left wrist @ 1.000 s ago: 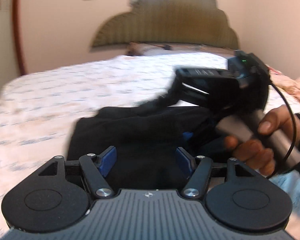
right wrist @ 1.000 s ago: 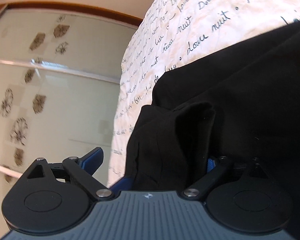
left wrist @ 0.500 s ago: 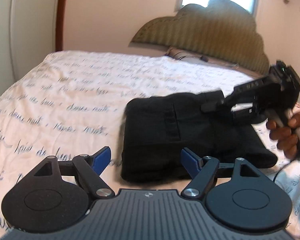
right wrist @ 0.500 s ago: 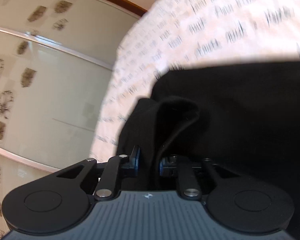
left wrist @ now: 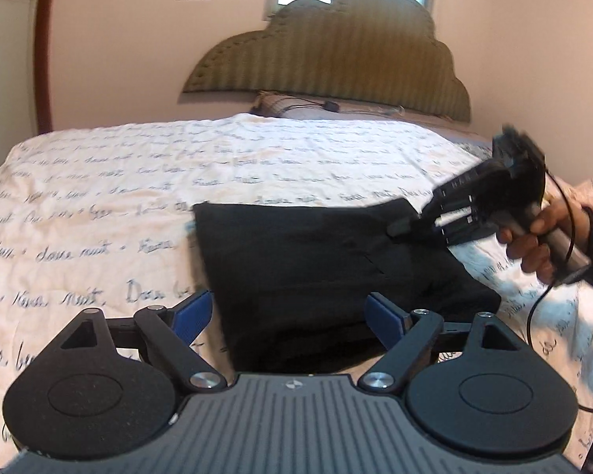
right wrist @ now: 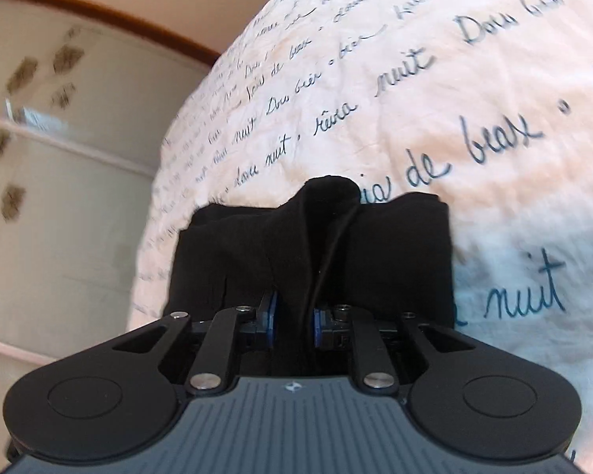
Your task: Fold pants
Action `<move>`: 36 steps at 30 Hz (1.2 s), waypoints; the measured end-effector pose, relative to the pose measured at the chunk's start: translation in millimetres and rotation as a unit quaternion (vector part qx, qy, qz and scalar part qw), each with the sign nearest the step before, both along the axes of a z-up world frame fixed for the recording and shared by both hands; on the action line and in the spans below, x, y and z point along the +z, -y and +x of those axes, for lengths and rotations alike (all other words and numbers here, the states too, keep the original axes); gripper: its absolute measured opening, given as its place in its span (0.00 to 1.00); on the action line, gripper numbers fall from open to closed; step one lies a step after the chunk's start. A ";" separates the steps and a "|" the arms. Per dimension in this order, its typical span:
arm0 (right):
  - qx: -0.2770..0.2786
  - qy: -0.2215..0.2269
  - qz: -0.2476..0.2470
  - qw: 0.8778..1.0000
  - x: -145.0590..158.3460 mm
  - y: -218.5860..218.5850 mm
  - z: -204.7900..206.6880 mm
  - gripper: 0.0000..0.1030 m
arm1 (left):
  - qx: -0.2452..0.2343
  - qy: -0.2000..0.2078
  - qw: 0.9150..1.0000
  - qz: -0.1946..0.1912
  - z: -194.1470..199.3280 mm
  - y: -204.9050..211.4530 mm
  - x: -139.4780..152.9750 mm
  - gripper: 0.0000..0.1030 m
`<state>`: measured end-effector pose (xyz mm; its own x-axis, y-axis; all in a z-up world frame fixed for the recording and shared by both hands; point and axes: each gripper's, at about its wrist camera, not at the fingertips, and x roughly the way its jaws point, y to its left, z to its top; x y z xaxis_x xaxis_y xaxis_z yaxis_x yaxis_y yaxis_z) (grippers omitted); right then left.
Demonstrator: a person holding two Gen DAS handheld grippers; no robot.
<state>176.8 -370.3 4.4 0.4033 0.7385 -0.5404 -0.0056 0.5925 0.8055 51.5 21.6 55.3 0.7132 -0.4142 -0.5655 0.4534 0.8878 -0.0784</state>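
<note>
The pants (left wrist: 328, 272) lie as a dark, roughly square bundle on the bed (left wrist: 99, 213), near its foot and a little toward your right, with the printed sheet showing on every side. By the look of it most of the folding is done — what you have in hand seems to be the last turn or a tidy-up of one edge.

Your right claw (right wrist: 292, 316) is clamped on a pinch of black cloth that stands up in a ridge between its blue pads (right wrist: 272, 318); in the left wrist view that claw (left wrist: 399, 231) sits at the bundle's far right corner. Carry that corner low and flat across the bundle, so the layers beneath do not drag or bunch, and let go only once the edge lines up with the one under it. The pinch looks thick, so you may well be holding more than one layer — check before you pull.

Your left claw (left wrist: 292, 318) is spread wide and holds nothing, hovering at the near edge of the bundle. Use it to press the near side down while the right one moves.

Around you: a padded headboard (left wrist: 336, 47) and a pillow (left wrist: 280, 104) well beyond, a wardrobe door (right wrist: 51, 181) off the bed's side. The cable (left wrist: 549, 276) hanging from your right hand (left wrist: 533, 245) could trail onto the cloth.
</note>
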 end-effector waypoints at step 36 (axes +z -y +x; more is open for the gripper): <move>0.004 -0.019 -0.012 1.000 5.7 6.9 -32.8 0.72 | 0.014 0.010 0.998 0.060 7.3 13.1 -48.1 0.94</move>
<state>144.0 -377.2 10.1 0.3764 0.7282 -0.5727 0.0202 0.6116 0.7909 58.8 8.5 7.2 0.7345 -0.3241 -0.5962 0.4292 0.9024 0.0382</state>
